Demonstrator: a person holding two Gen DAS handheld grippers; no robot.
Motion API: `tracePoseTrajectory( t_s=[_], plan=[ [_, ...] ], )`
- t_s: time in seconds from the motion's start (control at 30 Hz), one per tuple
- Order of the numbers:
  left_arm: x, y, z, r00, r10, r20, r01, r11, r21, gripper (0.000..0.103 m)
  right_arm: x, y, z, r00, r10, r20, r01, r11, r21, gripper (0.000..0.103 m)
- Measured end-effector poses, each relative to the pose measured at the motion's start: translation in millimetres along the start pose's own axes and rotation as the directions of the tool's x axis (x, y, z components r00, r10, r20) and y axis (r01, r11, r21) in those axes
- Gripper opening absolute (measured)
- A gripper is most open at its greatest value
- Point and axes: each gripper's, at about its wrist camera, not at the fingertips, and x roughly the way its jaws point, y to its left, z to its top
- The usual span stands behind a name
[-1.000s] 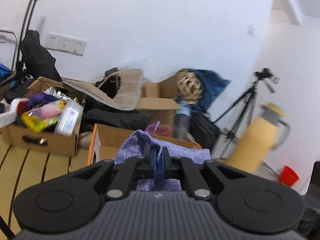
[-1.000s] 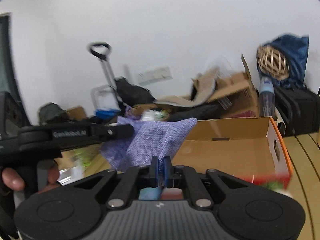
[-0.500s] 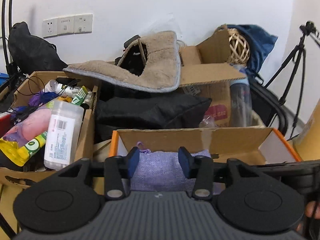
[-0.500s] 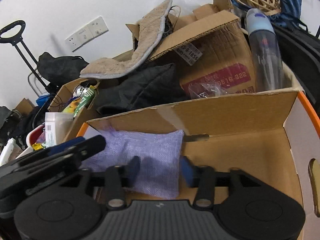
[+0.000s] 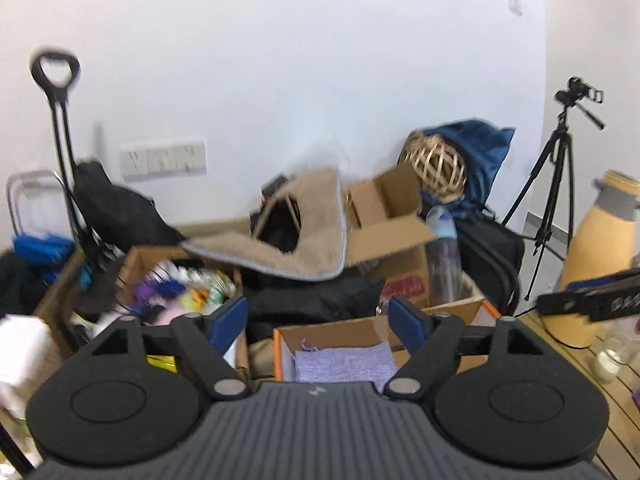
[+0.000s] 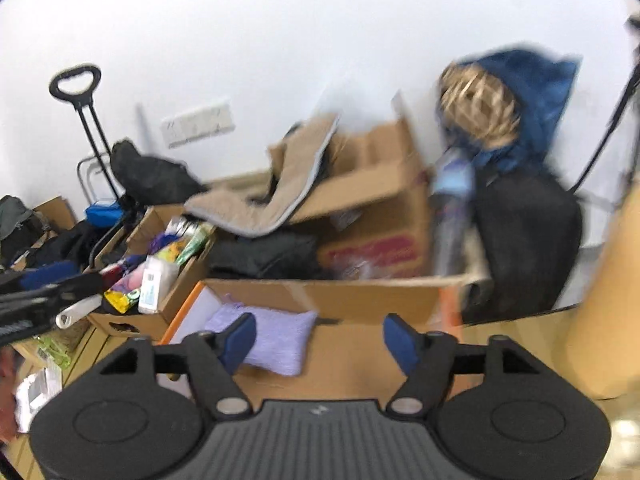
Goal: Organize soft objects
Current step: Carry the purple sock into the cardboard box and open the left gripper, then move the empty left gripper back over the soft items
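Note:
A purple woven cloth pouch (image 5: pixel 344 364) lies flat inside the orange-edged cardboard box (image 5: pixel 440 312). It also shows in the right wrist view (image 6: pixel 276 338), at the left end of the box (image 6: pixel 360 300). My left gripper (image 5: pixel 318 320) is open and empty above the near side of the box. My right gripper (image 6: pixel 320 338) is open and empty, above the box, with its left fingertip (image 6: pixel 240 336) in front of the pouch. Each gripper shows at the other view's edge.
A cardboard box of mixed items (image 5: pixel 180 292) stands left of the orange-edged box. Behind are a tan fleece mat (image 5: pixel 304 240), black cloth, open boxes, a water bottle (image 5: pixel 444 256) and a wicker ball (image 5: pixel 436 168). A yellow jug (image 5: pixel 596 256), tripod and glass jar stand right.
Both grippers let go of the purple pouch, which now lies in the box. Both have opened wider and pulled back and up from the box.

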Motion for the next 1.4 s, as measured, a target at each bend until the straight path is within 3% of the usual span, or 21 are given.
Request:
tracePoseTrajectory(
  t_s=[0.13,0.27,0.4,0.53,0.63,0.73,0.8,0.87,1.03,1.17,1.23,1.4],
  plan=[
    [-58,-9,6,0.999,0.008,0.040,-0.009,1.000,0.010,0.088,-75,-20,-7,0.998,-0.039,0.057,0.040,0.999,-0.003,0.083],
    [-115,-21,-14,0.995,0.001,0.098,-0.002,1.000,0.017,0.093,-131,-30,-32,0.994,-0.054,0.098,0.054,0.999,0.002,0.084],
    [-178,-36,-70,0.980,0.058,0.191,-0.067,0.997,0.038,0.100,-185,-27,-77,0.987,-0.028,0.156,0.033,0.999,-0.029,0.085],
    [-240,-52,-141,0.949,0.094,0.301,-0.117,0.991,0.058,0.103,-234,-8,-144,0.967,-0.008,0.256,0.038,0.993,-0.112,0.094],
    [-281,-66,-190,0.932,0.131,0.338,-0.161,0.985,0.062,0.103,-264,6,-201,0.955,0.021,0.296,0.023,0.990,-0.142,0.095],
    [-316,-74,-230,0.934,0.137,0.331,-0.154,0.988,0.026,0.103,-288,18,-258,0.955,0.060,0.289,-0.012,0.986,-0.164,0.095],
    [-336,-80,-254,0.940,0.125,0.319,-0.136,0.991,0.013,0.103,-300,32,-293,0.955,0.041,0.294,0.018,0.981,-0.194,0.097],
    [-348,-86,-276,0.945,0.133,0.298,-0.135,0.991,-0.015,0.103,-309,46,-327,0.950,0.019,0.312,0.055,0.972,-0.227,0.103],
    [-356,-87,-299,0.972,0.074,0.224,-0.070,0.997,-0.024,0.103,-325,64,-384,0.938,-0.005,0.348,0.079,0.977,-0.200,0.103],
    [-354,-87,-296,0.966,0.094,0.242,-0.094,0.995,-0.014,0.103,-328,65,-385,0.935,0.010,0.354,0.061,0.980,-0.189,0.103],
    [-349,-86,-296,0.969,0.086,0.231,-0.080,0.996,-0.038,0.103,-328,64,-384,0.929,0.009,0.370,0.056,0.985,-0.164,0.103],
    [-326,-88,-300,0.982,0.066,0.178,-0.061,0.998,-0.035,0.103,-310,56,-383,0.939,-0.016,0.343,0.067,0.989,-0.135,0.103]
  ],
)
